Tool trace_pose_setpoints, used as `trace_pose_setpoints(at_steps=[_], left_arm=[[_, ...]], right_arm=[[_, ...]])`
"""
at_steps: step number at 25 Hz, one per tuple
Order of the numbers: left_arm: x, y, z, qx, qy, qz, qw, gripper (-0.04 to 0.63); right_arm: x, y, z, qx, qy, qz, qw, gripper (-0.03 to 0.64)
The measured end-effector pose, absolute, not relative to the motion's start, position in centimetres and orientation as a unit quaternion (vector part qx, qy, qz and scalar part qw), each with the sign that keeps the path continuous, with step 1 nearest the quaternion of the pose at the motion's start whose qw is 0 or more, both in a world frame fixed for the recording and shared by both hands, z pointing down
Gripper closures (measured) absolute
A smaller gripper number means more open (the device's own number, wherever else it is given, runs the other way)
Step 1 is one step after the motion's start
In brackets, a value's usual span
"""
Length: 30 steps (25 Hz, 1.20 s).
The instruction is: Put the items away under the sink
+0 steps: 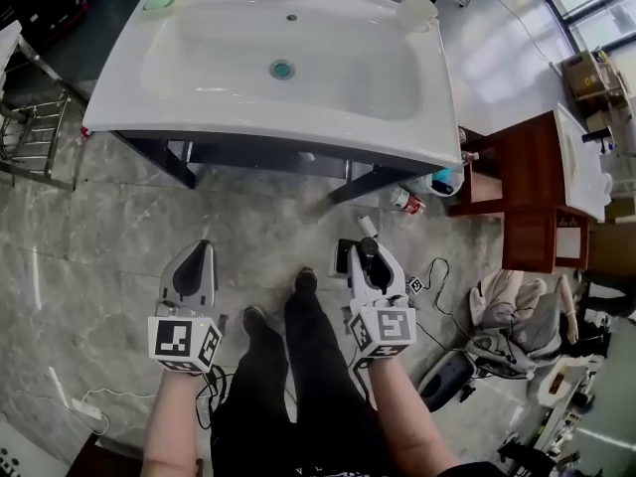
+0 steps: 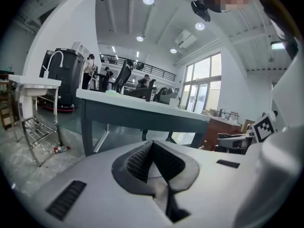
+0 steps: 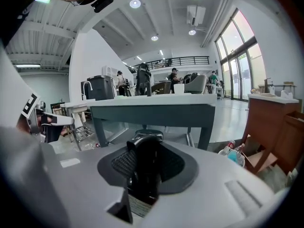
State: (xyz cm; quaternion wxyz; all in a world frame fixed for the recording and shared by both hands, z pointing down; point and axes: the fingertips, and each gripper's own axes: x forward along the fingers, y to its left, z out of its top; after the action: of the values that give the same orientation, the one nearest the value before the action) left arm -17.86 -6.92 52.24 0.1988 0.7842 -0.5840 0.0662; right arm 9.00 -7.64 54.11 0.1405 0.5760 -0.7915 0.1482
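My right gripper (image 1: 366, 251) is shut on a black bottle (image 1: 368, 258) with a pump-like top, low above the floor in front of the sink. In the right gripper view that black bottle (image 3: 144, 170) stands upright between the ribbed pads, its cap level with the jaw tips of the right gripper (image 3: 145, 146). To the left, my left gripper (image 1: 204, 248) has its jaws together with nothing in them; the left gripper (image 2: 152, 144) points at the sink's dark frame (image 2: 142, 113). The white sink (image 1: 417, 117) spans the top of the head view, with an open space under it (image 1: 258, 157).
A red-and-white can (image 1: 406, 202) and a blue bottle (image 1: 444, 180) lie on the floor by the sink's right leg. A wooden cabinet (image 1: 527, 192) stands at the right, a metal rack (image 1: 35, 132) at the left. The person's legs (image 1: 288, 366) are between the grippers.
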Motion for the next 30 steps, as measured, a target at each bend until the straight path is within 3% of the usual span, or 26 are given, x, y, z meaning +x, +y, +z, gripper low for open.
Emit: trace_pose_setpoints(at_steps=[22,30], left_arm=[[-17.9,-22.1,82.2,0.804,-0.576,0.021,0.147,0.586],[-19.5,-24.6,89.4,0.816,-0.570,0.014,0.096,0.586]], right_arm=[[9.4,-24.3,86.1,0.524,-0.838,0.101,0.116,0.517],[6.1,-29.4,91.9,0.495,-0.860,0.071,0.103,0.517]])
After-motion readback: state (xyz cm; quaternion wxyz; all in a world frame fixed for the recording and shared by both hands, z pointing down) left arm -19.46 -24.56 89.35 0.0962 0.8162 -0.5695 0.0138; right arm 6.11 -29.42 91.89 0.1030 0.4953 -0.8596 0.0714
